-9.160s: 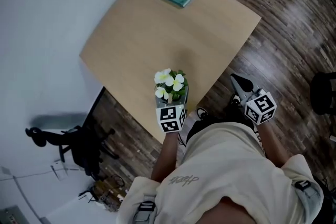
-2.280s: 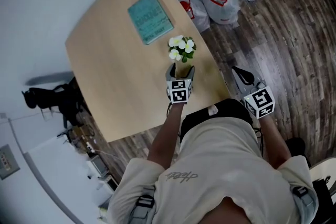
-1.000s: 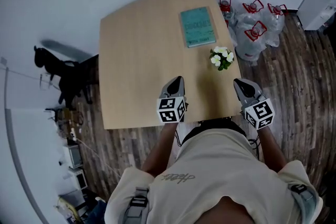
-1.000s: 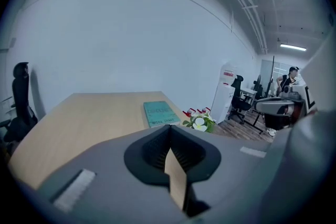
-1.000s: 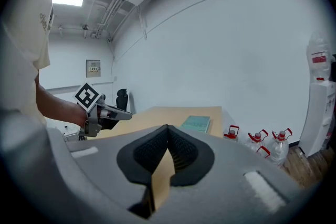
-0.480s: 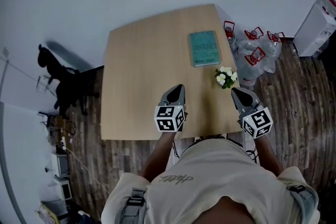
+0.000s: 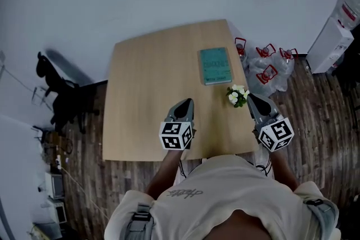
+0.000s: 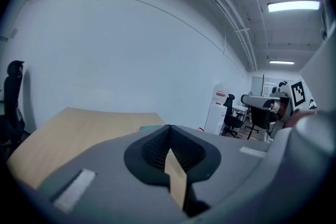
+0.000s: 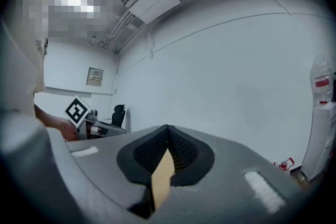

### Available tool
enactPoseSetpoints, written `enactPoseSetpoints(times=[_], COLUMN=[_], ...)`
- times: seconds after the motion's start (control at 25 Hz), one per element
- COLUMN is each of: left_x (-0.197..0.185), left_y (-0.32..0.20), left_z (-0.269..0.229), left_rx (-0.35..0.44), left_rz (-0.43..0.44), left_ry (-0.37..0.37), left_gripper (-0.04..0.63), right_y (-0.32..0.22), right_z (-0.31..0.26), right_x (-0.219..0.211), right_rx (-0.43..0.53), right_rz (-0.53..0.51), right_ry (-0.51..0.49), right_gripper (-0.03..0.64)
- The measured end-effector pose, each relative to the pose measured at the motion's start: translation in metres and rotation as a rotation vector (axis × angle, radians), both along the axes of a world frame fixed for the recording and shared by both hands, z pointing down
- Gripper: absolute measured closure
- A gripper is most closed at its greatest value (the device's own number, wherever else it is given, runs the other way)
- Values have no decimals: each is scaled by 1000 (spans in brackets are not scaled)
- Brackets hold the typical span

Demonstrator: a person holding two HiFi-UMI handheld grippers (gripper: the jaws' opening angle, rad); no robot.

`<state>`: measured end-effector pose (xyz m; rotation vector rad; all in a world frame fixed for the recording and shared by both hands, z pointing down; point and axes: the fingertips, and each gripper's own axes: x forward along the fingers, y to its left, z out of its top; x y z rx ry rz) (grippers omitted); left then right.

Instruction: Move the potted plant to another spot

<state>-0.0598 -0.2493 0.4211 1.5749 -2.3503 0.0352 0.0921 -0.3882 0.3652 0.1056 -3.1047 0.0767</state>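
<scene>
The potted plant (image 7: 238, 95) stands by the worktop's (image 7: 152, 81) right edge, seemingly just beside the right tool (image 7: 251, 97). It and the left tool (image 7: 187, 103) are both clenched, empty.

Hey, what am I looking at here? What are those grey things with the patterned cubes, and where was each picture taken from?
A person holds two hand tools: the left gripper and the right gripper; the patterned cubes are part of them. The top-down picture comes from a camera on the person's head. The other two come from cameras riding on the grippers, looking along their jaws into the room. On the light wooden table lie a teal book and, near its right edge, a small potted plant with white flowers. Both pairs of jaws are shut, holding nothing.
</scene>
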Motion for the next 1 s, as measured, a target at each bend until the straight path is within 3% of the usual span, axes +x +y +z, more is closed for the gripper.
enactPoseSetpoints(times=[0.4, 0.64, 0.8, 1.0], left_x=[-5, 0, 1, 1], left_y=[0, 13, 19, 25], left_z=[-60, -66, -49, -39], left_rx=[121, 80, 50, 39], left_rz=[-16, 1, -17, -32], left_ry=[-72, -143, -142, -107], left_gripper=[580, 580, 580, 580], right_y=[15, 20, 24, 20], right_z=[-35, -26, -14, -11], right_x=[-14, -22, -19, -13], right_rx=[104, 12, 76, 57], right_rz=[-63, -86, -87, -82], right_ry=[-34, -43, -16, 1], right_gripper=[615, 615, 615, 615])
